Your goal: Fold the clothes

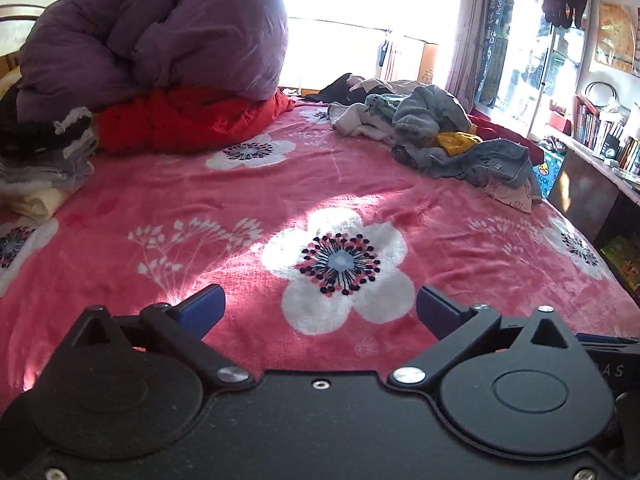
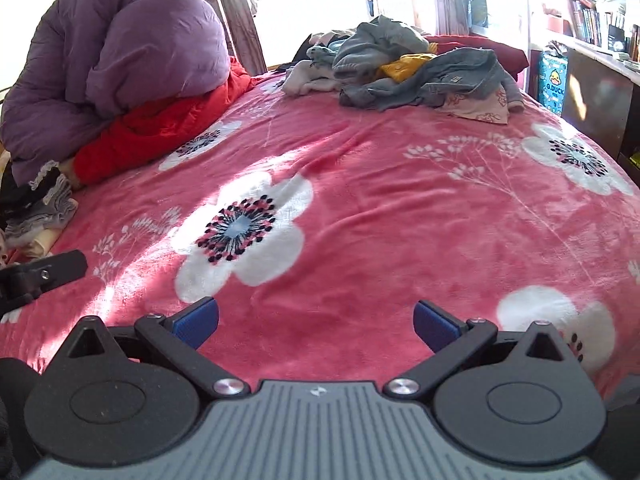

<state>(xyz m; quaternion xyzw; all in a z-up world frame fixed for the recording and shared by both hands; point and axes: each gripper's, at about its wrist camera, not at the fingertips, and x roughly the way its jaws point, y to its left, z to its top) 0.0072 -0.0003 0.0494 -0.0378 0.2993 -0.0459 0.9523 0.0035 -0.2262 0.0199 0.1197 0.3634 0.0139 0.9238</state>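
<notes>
Soft, limp denim garment (image 2: 452, 76) tops the unfolded pile (image 1: 440, 136); pinch its hem or shoulders. Left claw (image 1: 320, 312) and right claw (image 2: 316, 322) both gape, empty.

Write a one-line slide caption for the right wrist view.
Right gripper open and empty over the pink floral blanket, unfolded clothes pile at the far side.

"G.DUCK" on blue bag (image 2: 553, 76) (duck logo).
</notes>
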